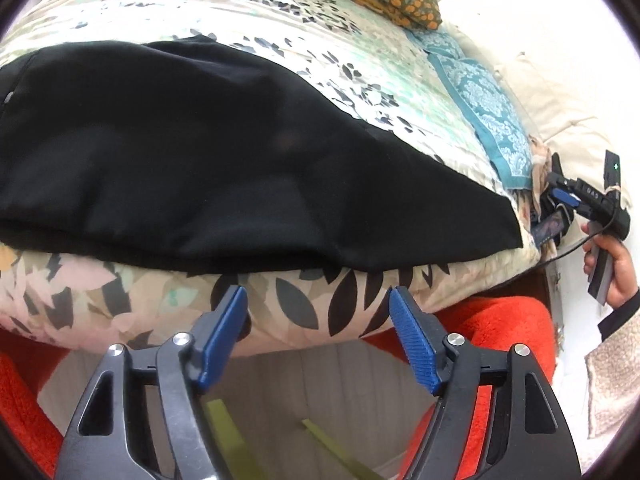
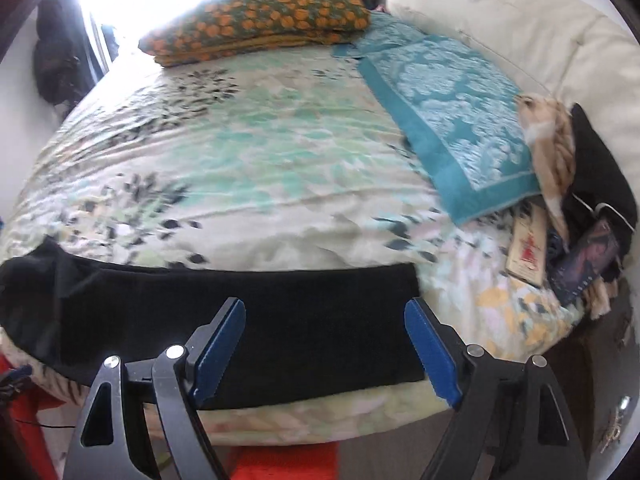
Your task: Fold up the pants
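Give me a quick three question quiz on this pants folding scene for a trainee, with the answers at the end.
1. True or false: the left gripper is clamped on the black pants.
2. Which lies nearest the orange-flowered pillow: A) the teal patterned cloth, B) the black pants, C) the red rug?
3. What surface do the pants lie on?

Key:
1. False. Both the left gripper and the right gripper stand open with nothing between the pads.
2. A.
3. The leaf-print bedspread, near the bed's front edge.
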Action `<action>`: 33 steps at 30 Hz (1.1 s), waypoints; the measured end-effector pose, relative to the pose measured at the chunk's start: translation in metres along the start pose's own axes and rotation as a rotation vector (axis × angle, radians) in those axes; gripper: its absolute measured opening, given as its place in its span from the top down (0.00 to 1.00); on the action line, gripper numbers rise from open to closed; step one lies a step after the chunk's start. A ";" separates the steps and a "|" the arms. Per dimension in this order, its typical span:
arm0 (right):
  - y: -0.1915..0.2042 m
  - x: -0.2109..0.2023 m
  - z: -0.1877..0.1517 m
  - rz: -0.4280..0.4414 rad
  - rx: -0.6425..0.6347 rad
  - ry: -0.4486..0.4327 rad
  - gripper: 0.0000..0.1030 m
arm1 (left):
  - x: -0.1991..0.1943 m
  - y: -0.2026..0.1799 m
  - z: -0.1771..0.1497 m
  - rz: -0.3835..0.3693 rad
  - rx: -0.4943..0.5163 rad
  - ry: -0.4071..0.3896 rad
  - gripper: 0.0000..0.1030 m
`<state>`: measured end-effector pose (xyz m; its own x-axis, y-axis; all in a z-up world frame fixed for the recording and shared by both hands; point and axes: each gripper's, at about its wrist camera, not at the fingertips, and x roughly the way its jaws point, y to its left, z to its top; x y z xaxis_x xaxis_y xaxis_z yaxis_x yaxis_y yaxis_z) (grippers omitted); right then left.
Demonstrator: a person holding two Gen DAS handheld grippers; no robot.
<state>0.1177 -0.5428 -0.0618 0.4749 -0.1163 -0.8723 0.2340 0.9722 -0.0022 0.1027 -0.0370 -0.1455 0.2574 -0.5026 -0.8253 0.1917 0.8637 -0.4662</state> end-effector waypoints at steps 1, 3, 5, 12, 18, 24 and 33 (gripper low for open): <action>0.022 0.001 0.008 0.088 0.002 0.016 0.18 | -0.006 0.002 0.005 -0.001 0.001 -0.031 0.27; 0.069 0.011 0.022 0.282 0.012 0.065 0.18 | -0.023 0.009 0.021 0.033 0.024 -0.131 0.27; 0.119 0.030 0.038 0.470 0.020 0.132 0.18 | -0.035 0.027 0.040 0.096 0.025 -0.220 0.26; 0.316 0.124 0.086 0.907 0.012 0.336 0.18 | -0.027 0.112 0.074 0.361 -0.003 -0.265 0.28; 0.432 0.221 0.099 0.946 -0.047 0.575 0.21 | -0.026 0.140 0.066 0.365 -0.094 -0.241 0.28; 0.508 0.251 0.084 1.011 -0.277 0.765 0.46 | -0.023 0.138 0.064 0.409 -0.050 -0.231 0.28; 0.521 0.269 0.088 0.833 -0.416 0.784 0.45 | -0.033 0.145 0.064 0.370 -0.077 -0.260 0.28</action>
<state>0.4423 -0.0855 -0.2545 -0.3252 0.5887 -0.7400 -0.2561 0.6985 0.6683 0.1822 0.1024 -0.1655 0.5262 -0.1446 -0.8380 -0.0259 0.9823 -0.1857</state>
